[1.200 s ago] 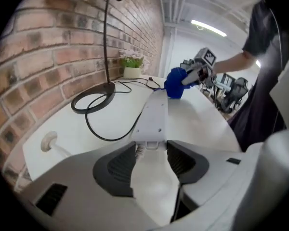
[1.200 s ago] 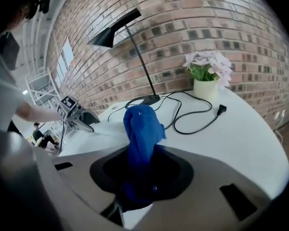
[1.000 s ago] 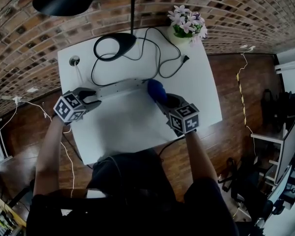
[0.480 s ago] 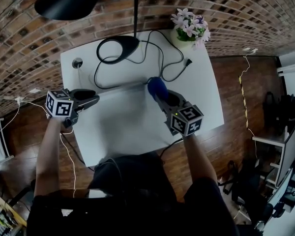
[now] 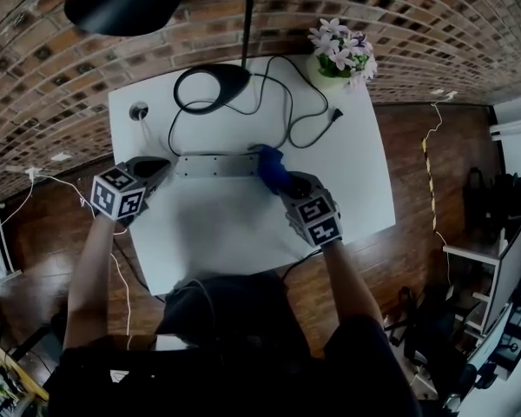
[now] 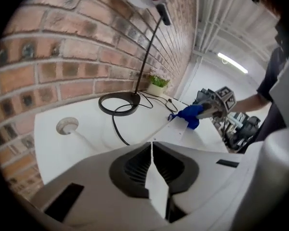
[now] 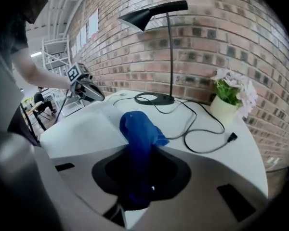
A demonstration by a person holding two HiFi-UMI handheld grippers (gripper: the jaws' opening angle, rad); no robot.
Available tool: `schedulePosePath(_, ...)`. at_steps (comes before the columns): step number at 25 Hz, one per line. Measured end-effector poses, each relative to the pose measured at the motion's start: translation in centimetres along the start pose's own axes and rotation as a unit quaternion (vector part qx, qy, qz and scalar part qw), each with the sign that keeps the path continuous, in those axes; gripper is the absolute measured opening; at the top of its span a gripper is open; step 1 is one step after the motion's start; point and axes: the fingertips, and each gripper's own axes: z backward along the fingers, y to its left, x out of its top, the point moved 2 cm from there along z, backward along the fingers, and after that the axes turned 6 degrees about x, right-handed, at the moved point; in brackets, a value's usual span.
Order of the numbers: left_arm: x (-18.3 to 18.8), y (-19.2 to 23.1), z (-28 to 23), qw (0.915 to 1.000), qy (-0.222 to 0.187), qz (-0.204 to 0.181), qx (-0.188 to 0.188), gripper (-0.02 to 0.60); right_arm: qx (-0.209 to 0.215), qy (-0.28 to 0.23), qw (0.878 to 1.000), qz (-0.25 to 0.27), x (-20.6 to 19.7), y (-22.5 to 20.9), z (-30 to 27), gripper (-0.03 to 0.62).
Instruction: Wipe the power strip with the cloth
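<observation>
The left claw [image 5: 163, 164] just closed on power strip [image 5: 213, 164] end; right claw [image 5: 283, 181], loosening slightly, clamps cloth [image 5: 269, 165].

Blk desk lamp [image 5: 215, 83] w/ looped cord [image 5: 334, 114], flower pot [image 5: 340, 59], wht table [image 5: 226, 224]

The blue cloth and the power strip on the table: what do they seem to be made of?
The cloth looks like soft fabric, perhaps microfibre, matte and deep blue; it bunches and folds limply. The power strip is a rigid, straight, pale grey bar with a dull, even finish and a row of small dark marks. It is probably plastic, though painted metal cannot be ruled out.
</observation>
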Motion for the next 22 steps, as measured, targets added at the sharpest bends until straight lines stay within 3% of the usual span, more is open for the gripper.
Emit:
schedulePosePath(2,0.0,-0.4,-0.5,0.9987,0.004,-0.049,0.016,0.021,-0.025,-0.004,0.998,-0.057,-1.8,-1.8,0.6,0.086)
schedulePosePath(4,0.5,-1.0,-1.3,0.9976,0.009,-0.069,0.003,0.057,-0.023,-0.036,0.986,-0.158,-2.8,-3.0,1.3,0.101)
schedulePosePath(6,0.5,-1.7,-2.0,0.9961,0.025,-0.082,-0.019,0.187,0.002,-0.074,0.968,-0.238,-2.5,-3.3,1.5,0.101)
schedulePosePath(7,0.4,-1.9,-2.2,0.9948,0.032,-0.094,-0.023,0.251,0.012,-0.084,0.965,-0.249,-2.2,-3.2,1.3,0.088)
schedulePosePath(10,0.3,-2.8,-3.1,0.9874,0.059,-0.145,-0.023,0.316,0.027,-0.090,0.971,-0.218,-0.8,-2.8,0.5,0.069)
schedulePosePath(14,-1.1,-3.5,-5.0,0.9727,0.112,-0.201,-0.029,0.316,0.062,-0.082,0.970,-0.221,0.6,-2.1,-2.0,0.077)
schedulePosePath(19,-1.5,-4.3,-6.2,0.9572,0.113,-0.266,-0.016,0.307,0.103,-0.051,0.972,-0.203,0.8,-1.0,-4.7,0.089)
schedulePosePath(22,-2.0,-4.2,-6.0,0.9568,0.095,-0.275,-0.002,0.314,0.154,-0.058,0.959,-0.229,0.9,-0.9,-5.0,0.093)
